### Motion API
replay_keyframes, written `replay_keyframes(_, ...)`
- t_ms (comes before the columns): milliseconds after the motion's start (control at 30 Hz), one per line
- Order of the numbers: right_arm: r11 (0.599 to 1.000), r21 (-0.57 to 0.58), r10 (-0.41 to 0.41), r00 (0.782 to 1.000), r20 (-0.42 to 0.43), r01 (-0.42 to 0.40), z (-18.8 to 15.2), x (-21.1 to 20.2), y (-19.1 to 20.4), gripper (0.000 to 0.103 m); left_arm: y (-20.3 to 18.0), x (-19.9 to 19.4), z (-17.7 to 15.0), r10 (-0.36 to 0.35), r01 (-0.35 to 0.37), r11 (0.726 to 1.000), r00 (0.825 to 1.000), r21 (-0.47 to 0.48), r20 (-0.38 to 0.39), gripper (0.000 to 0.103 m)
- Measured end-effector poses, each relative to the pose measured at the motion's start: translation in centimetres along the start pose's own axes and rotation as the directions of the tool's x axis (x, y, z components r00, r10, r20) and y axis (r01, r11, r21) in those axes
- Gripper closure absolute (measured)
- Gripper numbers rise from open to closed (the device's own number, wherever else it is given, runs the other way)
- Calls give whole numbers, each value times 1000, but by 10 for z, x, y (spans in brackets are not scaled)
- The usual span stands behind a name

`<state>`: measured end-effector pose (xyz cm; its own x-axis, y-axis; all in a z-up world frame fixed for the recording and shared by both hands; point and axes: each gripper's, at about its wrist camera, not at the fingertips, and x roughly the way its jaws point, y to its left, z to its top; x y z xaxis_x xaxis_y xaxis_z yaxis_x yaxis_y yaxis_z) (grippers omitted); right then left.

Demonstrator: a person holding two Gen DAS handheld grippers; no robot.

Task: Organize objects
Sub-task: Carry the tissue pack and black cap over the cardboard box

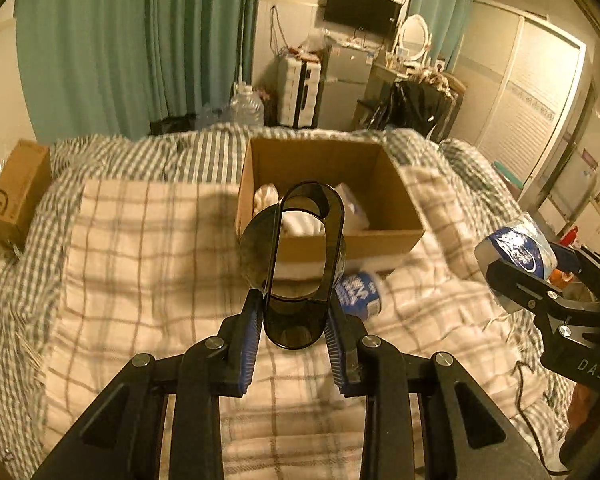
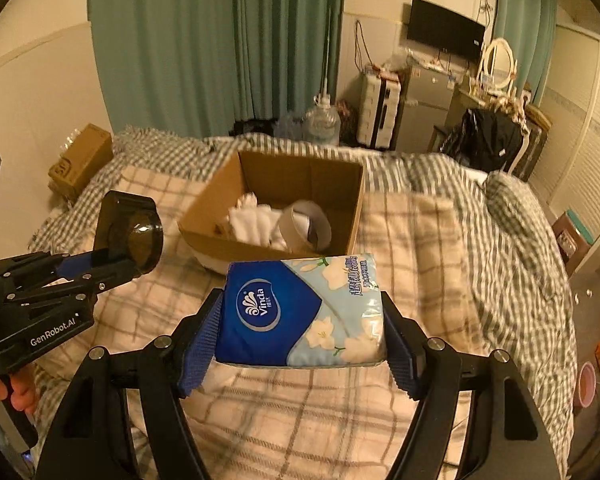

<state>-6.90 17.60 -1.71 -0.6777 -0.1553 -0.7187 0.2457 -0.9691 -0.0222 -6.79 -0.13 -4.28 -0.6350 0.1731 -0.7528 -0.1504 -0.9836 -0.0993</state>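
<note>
Both tongs are loaded: the left tongs (image 1: 292,326) clamp a dark plastic holder (image 1: 296,268), the right tongs (image 2: 302,344) squeeze a tissue pack (image 2: 300,312), above the bed (image 2: 420,248) near the cardboard box (image 2: 356,208).

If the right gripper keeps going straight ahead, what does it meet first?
Probably the near wall of the cardboard box; the tissue pack held in the right gripper would touch first. Depth is uncertain.

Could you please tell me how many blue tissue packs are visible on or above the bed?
2: one tissue pack clamped in the right gripper, another pack lying on the blanket behind the left gripper's black holder. Others may be hidden.
</note>
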Motion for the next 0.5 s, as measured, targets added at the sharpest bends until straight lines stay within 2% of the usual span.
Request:
replay_keyframes(200, 1000, -8, 13, 998, 62, -13, 34, -13, 0, 31, -10, -8, 27, -4, 2, 999, 999, 34, 39, 73)
replay_keyframes(500, 999, -4, 38, 990, 134, -38, 98, -4, -6, 31, -15, 11, 82, -6, 3, 999, 997, 46, 70, 73)
